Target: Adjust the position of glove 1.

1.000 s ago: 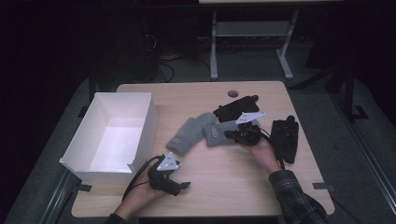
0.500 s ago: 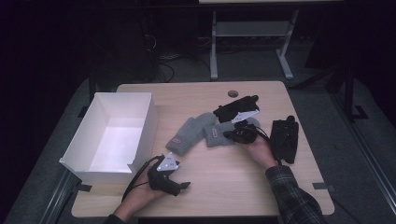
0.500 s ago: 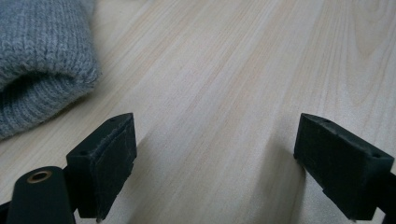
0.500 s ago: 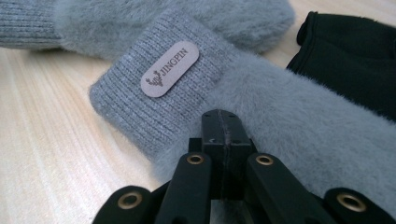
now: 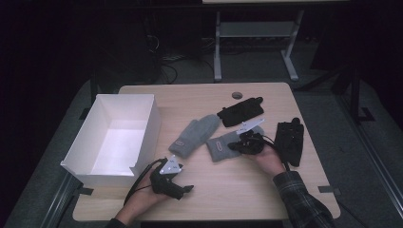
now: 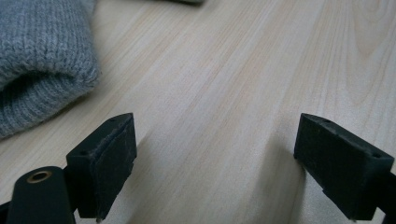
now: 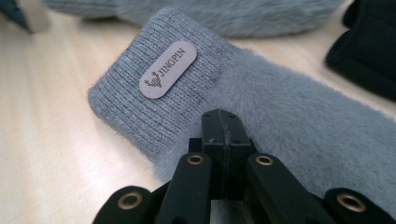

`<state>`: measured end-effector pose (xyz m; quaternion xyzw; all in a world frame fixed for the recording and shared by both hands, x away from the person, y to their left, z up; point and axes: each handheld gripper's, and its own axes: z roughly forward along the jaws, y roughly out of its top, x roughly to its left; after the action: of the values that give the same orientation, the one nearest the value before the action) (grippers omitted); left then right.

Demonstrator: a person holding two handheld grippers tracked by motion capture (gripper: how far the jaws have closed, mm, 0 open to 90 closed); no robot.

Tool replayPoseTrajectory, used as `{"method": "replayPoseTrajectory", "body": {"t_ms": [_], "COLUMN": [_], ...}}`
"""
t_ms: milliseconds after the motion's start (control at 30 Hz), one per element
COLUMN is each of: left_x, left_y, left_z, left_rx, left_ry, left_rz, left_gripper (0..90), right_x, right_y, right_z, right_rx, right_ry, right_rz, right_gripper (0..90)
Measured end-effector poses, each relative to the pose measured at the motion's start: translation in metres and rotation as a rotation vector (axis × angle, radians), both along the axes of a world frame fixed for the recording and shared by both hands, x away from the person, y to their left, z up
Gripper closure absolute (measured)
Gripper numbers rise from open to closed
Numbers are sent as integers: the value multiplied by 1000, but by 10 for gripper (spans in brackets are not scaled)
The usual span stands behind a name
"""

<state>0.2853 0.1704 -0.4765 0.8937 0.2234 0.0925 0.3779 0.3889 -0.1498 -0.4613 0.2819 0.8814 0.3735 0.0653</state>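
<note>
Two grey knitted mittens lie mid-table: one [image 5: 195, 135] slanting toward the box, the other [image 5: 219, 147] to its right, with a JINGPIN label [image 7: 168, 69] on its cuff. My right gripper [image 5: 234, 146] is shut, and its tips [image 7: 223, 128] rest on the fuzzy part of that labelled mitten [image 7: 299, 126], just behind the cuff. Whether they pinch any fabric I cannot tell. My left gripper [image 5: 183, 189] lies low near the front edge, open [image 6: 212, 140] over bare wood. A grey mitten's cuff [image 6: 42, 60] sits ahead of its jaws to the left.
A white open box [image 5: 116, 147] stands at the table's left. Two black gloves lie to the right, one [image 5: 240, 111] behind the mittens and one [image 5: 290, 140] beside my right hand. A small dark disc [image 5: 236, 95] sits near the far edge.
My right gripper has crept slightly leftward and nearer along the labelled mitten. The left hand and gripper have stayed put.
</note>
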Motion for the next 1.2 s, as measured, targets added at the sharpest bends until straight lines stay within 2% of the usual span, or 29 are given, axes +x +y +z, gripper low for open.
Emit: {"method": "replayPoseTrajectory", "body": {"t_ms": [200,233,300,400,433,500,667,800,833,900,967,1000,1033,1100,1200], "left_x": [0,0,0,0,0,0,0,0,0,0,0,0,0,0,1], "left_y": [0,0,0,0,0,0,0,0,0,0,0,0,0,0,0], "left_z": [0,0,0,0,0,0,0,0,0,0,0,0,0,0,0], "left_rx": [0,1,0,0,0,0,1,3,2,3,3,2,2,2,5], "left_ry": [0,0,1,1,1,1,0,-2,-1,-3,-2,-2,-2,-2,-6], "left_rz": [1,0,1,1,1,1,0,-2,-1,-2,-2,-1,-1,-1,-4], "left_gripper": [123,124,123,124,123,123,123,123,123,123,123,124,123,124,124], "right_x": [-16,-24,-29,-36,-43,-45,-63,-76,-78,-80,-81,-79,-79,-74,-65], "right_y": [4,6,6,6,5,4,3,4,4,3,-3,-10,-10,-21,-36], "right_z": [2,3,4,4,5,4,6,8,9,11,18,24,24,28,29], "right_rx": [-11,-17,-26,-19,-10,-16,-10,-20,-26,-25,-3,25,25,31,33], "right_ry": [9,14,15,29,49,43,66,66,49,39,11,-1,-1,-31,-37], "right_rz": [41,59,73,87,98,107,132,169,177,175,155,116,116,65,8], "right_gripper": [900,900,900,900,900,900,900,900,900,900,900,900,900,900,900]}}
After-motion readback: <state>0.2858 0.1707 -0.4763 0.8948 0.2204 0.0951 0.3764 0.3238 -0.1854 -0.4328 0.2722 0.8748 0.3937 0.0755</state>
